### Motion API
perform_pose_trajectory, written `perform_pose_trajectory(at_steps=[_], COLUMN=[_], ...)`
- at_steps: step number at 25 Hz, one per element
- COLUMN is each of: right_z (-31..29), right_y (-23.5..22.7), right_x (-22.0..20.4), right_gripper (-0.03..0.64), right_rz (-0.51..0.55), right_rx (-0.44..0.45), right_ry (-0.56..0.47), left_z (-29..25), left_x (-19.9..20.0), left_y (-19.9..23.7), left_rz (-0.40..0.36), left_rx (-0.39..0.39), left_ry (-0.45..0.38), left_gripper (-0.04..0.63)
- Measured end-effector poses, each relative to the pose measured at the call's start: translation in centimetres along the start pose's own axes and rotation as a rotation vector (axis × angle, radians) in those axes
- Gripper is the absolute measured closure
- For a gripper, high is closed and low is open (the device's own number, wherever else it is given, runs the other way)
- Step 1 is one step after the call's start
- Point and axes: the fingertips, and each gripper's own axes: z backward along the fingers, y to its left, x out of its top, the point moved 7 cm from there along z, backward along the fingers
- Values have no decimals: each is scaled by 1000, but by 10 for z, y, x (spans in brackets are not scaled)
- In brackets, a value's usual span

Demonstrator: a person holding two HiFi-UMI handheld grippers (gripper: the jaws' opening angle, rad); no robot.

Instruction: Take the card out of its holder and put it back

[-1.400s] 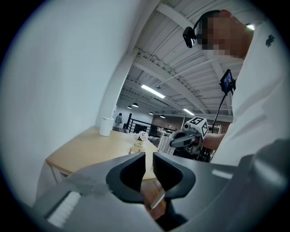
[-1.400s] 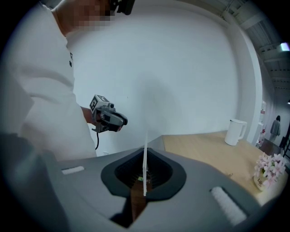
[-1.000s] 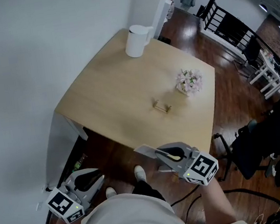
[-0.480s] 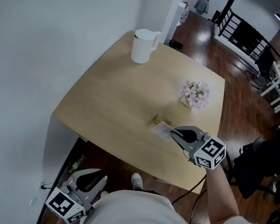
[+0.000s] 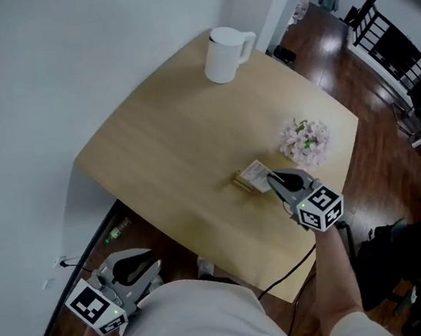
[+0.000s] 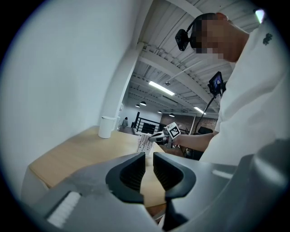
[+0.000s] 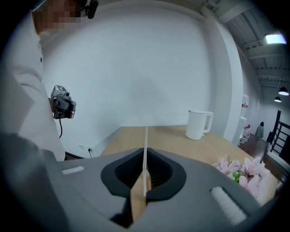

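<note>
On a pale, smooth wooden counter (image 5: 162,154) with rounded corners, set against a plain white wall (image 5: 62,52): small low wooden holder (image 5: 241,183), a short bar shape, lying right of centre. Tilted directly over it, thin white card (image 5: 257,171), flat and rectangular with fine print; seating in the holder's slot impossible to judge. Clamped tight on the card's near edge, right hand-held gripper (image 5: 273,179), grey moulded plastic with ribbed black pads; card visible edge-on as a slim white line (image 7: 145,154) between those pads in the right gripper view. Held low off the counter's near-left edge, beside a white shirt (image 5: 193,321), left hand-held gripper (image 5: 153,268), jaws a narrow slit apart, gripping nothing. At the far corner, white cylindrical jug (image 5: 225,54) with a handle. Close to the holder, soft cluster of pale pink flowers (image 5: 305,141).
</note>
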Motion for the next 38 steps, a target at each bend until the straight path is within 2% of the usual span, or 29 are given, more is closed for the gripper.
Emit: perform_pose_trajectory(at_steps=[7,15,24,38], right_z=[-25,-39,-38,-40], right_y=[-30,-40,-46,-46], right_x=[-23,-35,-39,-45], right_gripper=[597,597,597,597], right_rz=[-12,-12,-40,-42], right_rx=[49,95,115,96], right_ry=[23,45,33,46], left_z=[-17,-24,-35,-39], left_x=[2,3,6,7], left_y=[-8,-12,-13,-11], left_rz=[22,40,49,44], left_rx=[59,110,113,99], left_ry=[20,38,48,57], left_gripper=[532,532,534,533])
